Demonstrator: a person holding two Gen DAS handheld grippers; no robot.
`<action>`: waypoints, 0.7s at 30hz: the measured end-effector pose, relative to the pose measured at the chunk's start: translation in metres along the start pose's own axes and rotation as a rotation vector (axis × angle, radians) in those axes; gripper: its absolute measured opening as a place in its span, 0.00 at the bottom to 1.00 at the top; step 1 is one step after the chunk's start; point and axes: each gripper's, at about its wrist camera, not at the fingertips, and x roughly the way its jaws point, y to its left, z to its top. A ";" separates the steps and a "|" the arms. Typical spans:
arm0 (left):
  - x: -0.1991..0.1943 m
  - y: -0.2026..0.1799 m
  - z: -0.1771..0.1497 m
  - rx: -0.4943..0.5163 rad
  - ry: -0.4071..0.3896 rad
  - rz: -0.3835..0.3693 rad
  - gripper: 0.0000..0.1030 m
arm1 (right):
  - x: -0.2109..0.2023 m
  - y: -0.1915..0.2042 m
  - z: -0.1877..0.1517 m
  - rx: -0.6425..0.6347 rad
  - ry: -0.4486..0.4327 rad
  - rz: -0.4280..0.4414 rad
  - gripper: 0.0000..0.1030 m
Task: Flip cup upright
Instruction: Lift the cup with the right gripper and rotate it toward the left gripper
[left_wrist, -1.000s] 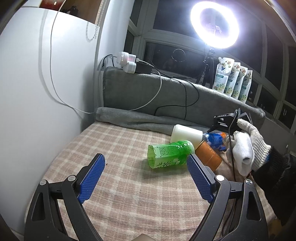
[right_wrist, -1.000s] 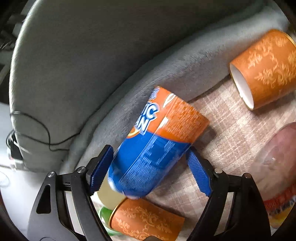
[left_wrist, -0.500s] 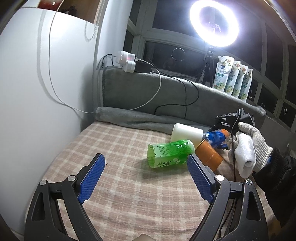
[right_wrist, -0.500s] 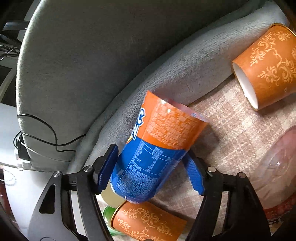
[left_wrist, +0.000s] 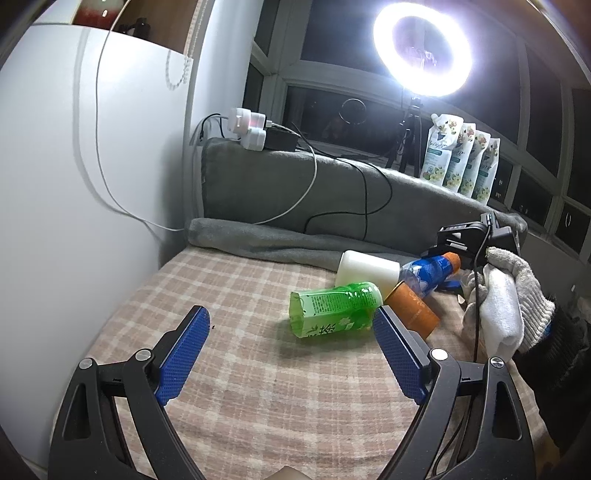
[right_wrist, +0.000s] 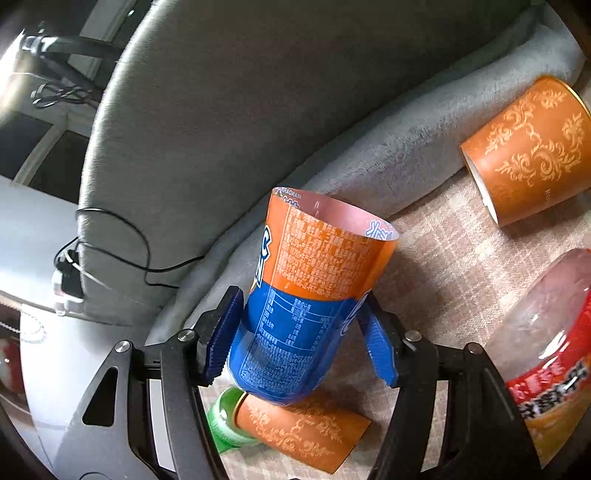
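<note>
Beside the grey cushion, my right gripper is clamping the blue-orange cup, tilted, not yet upright; my left gripper is hovering, fingers apart.

- I am in a home, in a living or bedroom corner fitted out for filming.
- Under me is a soft surface with a checked blanket, backed by a grey cushion with a rolled grey throw at its foot.
- Behind it runs a window, dark with night outside.
- A ring light on a tripod glows at the sill, beside a row of refill pouches.
- White plug adapters and trailing cables sit on top of the cushion, against a white wall.
</note>
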 end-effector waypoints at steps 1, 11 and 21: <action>-0.001 -0.001 0.000 0.002 -0.002 0.000 0.87 | -0.003 0.002 0.000 -0.008 -0.005 0.004 0.63; -0.003 -0.002 0.001 0.008 0.001 0.000 0.87 | -0.055 0.010 -0.005 -0.165 0.039 0.128 0.63; 0.001 -0.012 -0.001 0.007 0.054 -0.077 0.87 | -0.083 0.017 -0.060 -0.428 0.217 0.169 0.63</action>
